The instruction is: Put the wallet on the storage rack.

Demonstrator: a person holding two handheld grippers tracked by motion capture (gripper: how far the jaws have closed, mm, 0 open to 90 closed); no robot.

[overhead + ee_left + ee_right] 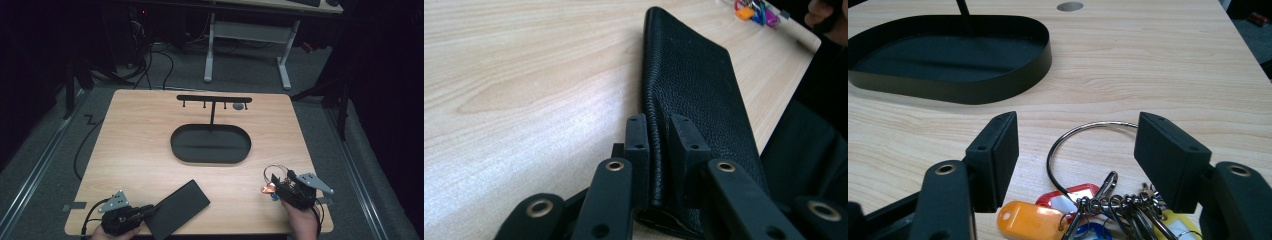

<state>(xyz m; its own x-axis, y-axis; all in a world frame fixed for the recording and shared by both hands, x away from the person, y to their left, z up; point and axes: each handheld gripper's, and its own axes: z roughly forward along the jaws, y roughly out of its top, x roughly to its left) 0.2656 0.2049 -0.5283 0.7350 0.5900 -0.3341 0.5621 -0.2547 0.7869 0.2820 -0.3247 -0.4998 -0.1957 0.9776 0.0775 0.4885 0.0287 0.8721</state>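
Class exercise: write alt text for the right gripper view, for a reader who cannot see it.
The right gripper's open black jaws straddle a key ring with coloured tags lying on the wooden table. Beyond them sits an empty black oval tray.

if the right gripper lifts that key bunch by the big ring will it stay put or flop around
Likely floppy: the keys and coloured tags hang loosely from the key ring, so they should swing and dangle. The thin, smooth wire may slip or pivot between the right gripper jaws, now open around it.

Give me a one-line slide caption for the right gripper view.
Right claw open around a key ring with coloured tags on the wooden table, black oval tray beyond.
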